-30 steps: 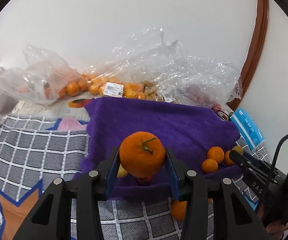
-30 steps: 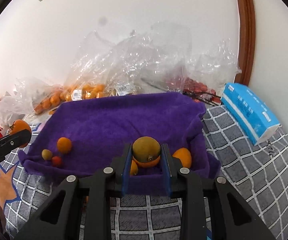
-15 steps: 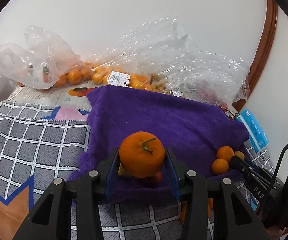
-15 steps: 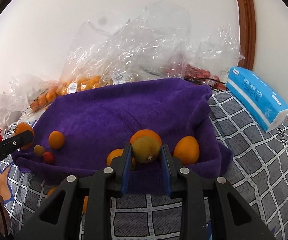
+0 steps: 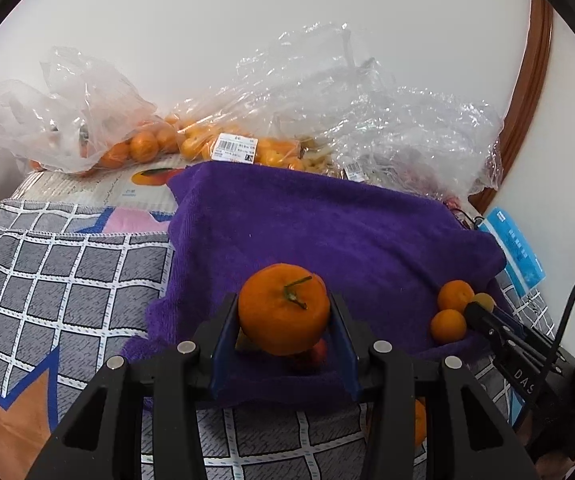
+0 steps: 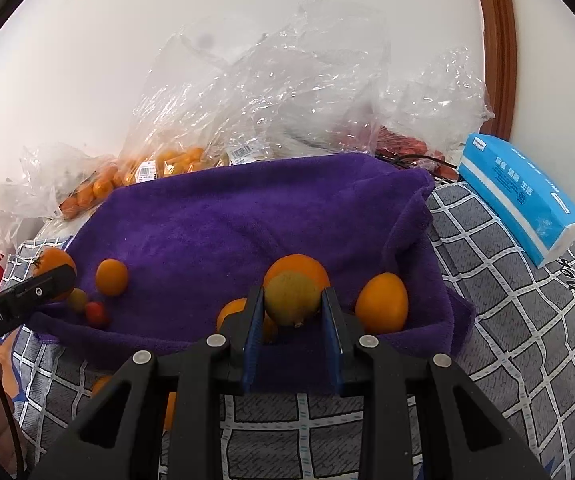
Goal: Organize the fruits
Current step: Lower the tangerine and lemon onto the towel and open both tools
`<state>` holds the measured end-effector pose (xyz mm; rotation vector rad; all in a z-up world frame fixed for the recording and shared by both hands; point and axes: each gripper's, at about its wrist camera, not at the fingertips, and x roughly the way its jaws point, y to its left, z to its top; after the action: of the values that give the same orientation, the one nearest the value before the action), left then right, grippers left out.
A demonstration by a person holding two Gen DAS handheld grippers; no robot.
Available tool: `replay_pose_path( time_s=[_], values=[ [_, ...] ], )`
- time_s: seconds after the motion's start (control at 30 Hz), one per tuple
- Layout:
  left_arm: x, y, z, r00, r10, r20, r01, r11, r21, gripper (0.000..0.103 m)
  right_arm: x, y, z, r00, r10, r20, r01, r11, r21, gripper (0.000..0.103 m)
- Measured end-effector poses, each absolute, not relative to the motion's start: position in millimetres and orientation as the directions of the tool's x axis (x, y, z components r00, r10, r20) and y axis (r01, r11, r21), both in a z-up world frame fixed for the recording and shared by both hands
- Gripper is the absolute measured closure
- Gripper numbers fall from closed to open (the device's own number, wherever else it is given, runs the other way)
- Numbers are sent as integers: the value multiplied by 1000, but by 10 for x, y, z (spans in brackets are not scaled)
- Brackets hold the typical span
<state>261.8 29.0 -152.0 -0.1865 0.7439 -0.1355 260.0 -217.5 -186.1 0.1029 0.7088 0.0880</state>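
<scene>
Both grippers have advanced over the purple towel (image 5: 327, 232), the left gripper (image 5: 283, 320) clamping a tangerine (image 5: 283, 308), the right gripper (image 6: 292, 308) a yellow-green citrus (image 6: 291, 300), so placement looks imminent.

The right gripper (image 6: 292, 312) clamps a yellow-green fruit (image 6: 292, 300) over the purple towel (image 6: 255, 220). An orange (image 6: 382, 303) lies at its 3 o'clock, a tangerine (image 6: 111, 277) and tomato (image 6: 96, 313) toward 9, tissue pack (image 6: 517, 196) at 2.

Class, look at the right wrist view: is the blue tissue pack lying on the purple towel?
No: the blue tissue pack lies on the checked cloth, beside the purple towel.
</scene>
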Motion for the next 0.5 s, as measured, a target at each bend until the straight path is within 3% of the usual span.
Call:
replay_pose_path(
  time_s=[0.37, 0.5],
  values=[
    [2646, 282, -1571, 717, -190, -671, 49, 974, -223, 61, 2598, -2192, -1865, 756, 120, -644, -43, 990, 135, 75],
    [2632, 251, -1576, 721, -182, -668, 53, 977, -208, 61, 2599, -2198, -1867, 754, 133, -643, -47, 988, 150, 68]
  ],
)
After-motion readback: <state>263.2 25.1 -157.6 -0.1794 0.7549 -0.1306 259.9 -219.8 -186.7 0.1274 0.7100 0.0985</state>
